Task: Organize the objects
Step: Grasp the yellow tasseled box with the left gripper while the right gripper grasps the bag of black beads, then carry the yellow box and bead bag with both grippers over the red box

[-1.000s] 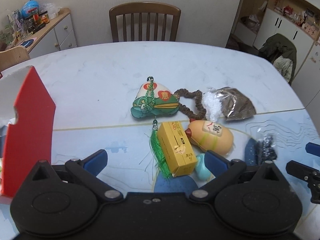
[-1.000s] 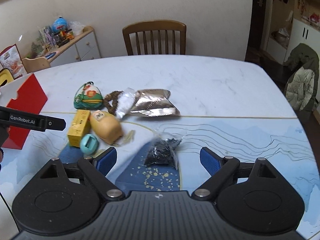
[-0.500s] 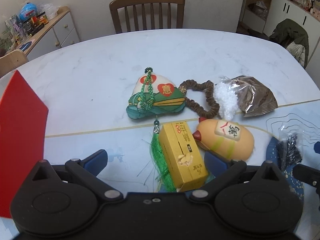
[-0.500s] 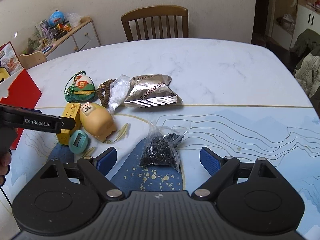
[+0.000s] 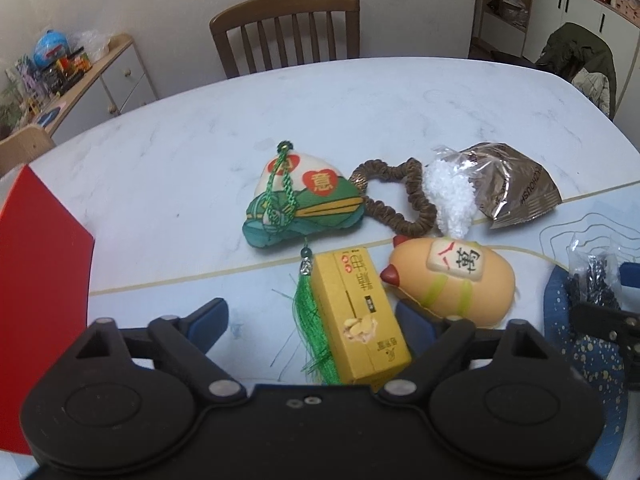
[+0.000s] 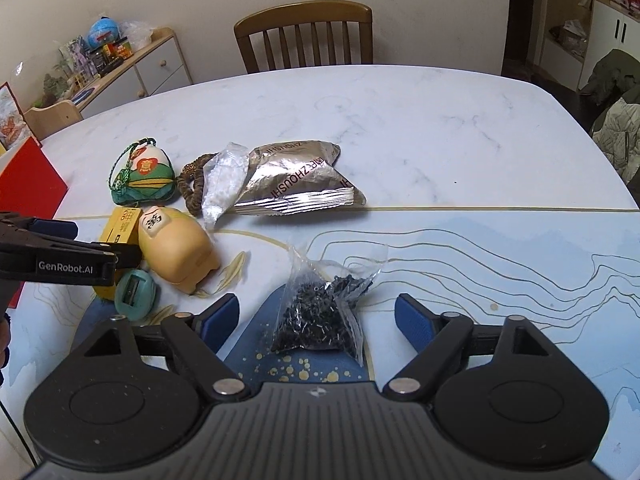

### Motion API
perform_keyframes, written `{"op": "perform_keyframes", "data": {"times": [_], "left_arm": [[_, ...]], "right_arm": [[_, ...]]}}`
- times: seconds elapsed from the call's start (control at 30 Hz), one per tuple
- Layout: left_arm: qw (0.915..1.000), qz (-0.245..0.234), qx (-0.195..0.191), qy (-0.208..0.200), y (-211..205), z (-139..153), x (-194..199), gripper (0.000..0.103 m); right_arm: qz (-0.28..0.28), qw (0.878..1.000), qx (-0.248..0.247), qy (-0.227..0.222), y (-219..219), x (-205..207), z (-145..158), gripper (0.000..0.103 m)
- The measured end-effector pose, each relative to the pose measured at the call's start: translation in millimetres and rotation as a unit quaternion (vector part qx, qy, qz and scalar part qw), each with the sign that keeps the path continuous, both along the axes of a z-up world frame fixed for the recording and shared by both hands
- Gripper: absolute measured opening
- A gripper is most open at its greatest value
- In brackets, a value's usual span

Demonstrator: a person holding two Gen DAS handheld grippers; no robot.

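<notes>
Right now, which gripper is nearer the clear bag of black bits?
Right. The right gripper has the bag of black bits between its open jaws; the left gripper straddles the yellow box further left.

Left gripper (image 5: 312, 316) came down closer over the yellow box (image 5: 360, 316), jaws just been closing, box between them, not yet pressed. Right gripper (image 6: 318, 314) lowered toward the bag of black bits (image 6: 320, 312), jaws also narrowing around it.

Behind your table (image 6: 400, 120) there's a wooden chair (image 6: 304, 36) at 12 o'clock, a cluttered sideboard (image 6: 132, 68) at 10, and jackets (image 6: 616, 120) at 2.
</notes>
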State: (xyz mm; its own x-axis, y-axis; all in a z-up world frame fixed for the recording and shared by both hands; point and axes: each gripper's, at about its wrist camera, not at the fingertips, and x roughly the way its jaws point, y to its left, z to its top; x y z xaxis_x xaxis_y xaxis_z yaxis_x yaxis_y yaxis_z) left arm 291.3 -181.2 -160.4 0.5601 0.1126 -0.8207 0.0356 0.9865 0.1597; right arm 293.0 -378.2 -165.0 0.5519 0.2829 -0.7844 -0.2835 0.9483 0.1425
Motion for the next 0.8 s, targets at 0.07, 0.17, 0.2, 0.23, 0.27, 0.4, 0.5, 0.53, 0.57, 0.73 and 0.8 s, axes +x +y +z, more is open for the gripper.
{"op": "perform_keyframes", "data": {"times": [0.07,0.17,0.2,0.23,0.27,0.4,0.5,0.53,0.57,0.73,0.8], "left_arm": [[1.0000,-0.006,0.005,-0.004,-4,0,-2,0.082],[0.9999,-0.014,0.009,-0.006,-9,0,-2,0.074],[0.9998,-0.015,0.010,-0.005,-10,0,-2,0.069],[0.9998,-0.015,0.009,-0.004,-7,0,-1,0.062],[0.9999,-0.014,0.006,-0.003,-5,-1,-1,0.056],[0.9999,-0.005,-0.009,-0.001,1,1,-2,0.042],[0.9998,-0.008,-0.018,0.000,2,3,-3,0.029],[0.9998,-0.009,-0.018,0.001,2,4,-3,0.029],[0.9998,-0.009,-0.019,0.002,2,4,-3,0.029],[0.9994,-0.005,-0.034,0.001,6,6,-2,0.029],[0.9991,-0.005,-0.043,-0.001,8,10,-5,0.029]], "right_arm": [[-0.002,1.000,0.000,0.001,1,1,-1,0.076],[-0.002,1.000,-0.001,0.004,2,3,-3,0.067],[-0.002,1.000,-0.001,0.005,2,4,-3,0.064],[-0.002,1.000,0.000,0.007,2,3,-3,0.061],[-0.002,1.000,0.001,0.007,2,3,-4,0.060],[-0.002,1.000,0.005,0.009,2,3,-4,0.053],[-0.005,1.000,0.004,0.006,2,2,-3,0.045],[-0.006,1.000,0.004,0.006,2,2,-3,0.043],[-0.007,1.000,0.004,0.006,2,2,-2,0.042],[-0.012,1.000,0.008,0.010,0,0,-1,0.033],[-0.013,1.000,0.012,0.011,-1,-1,1,0.032]]}}
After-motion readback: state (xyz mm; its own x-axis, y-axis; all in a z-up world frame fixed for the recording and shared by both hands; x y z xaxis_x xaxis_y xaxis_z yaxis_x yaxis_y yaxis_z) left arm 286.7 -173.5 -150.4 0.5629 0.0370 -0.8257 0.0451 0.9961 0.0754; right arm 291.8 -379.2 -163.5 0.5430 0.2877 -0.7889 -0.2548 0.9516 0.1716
